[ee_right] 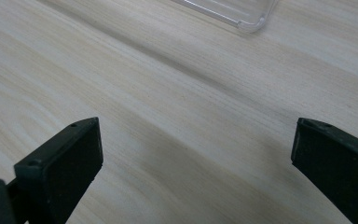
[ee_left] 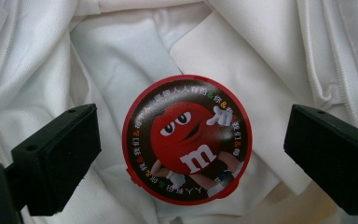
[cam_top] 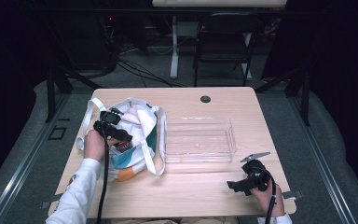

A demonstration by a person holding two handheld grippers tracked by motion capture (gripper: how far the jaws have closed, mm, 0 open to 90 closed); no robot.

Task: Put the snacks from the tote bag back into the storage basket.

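Candy tin — underside hidden in bag folds.

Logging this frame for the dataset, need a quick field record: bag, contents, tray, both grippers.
bag: white tote bag with teal and orange print, lying on the table's left half
contents: round red-rimmed candy tin lying on the white fabric inside
tray: clear plastic tray, empty, right of the bag
left gripper: inside the bag, jaws open either side of the tin, not touching it
right gripper: jaws open over bare table, holding nothing
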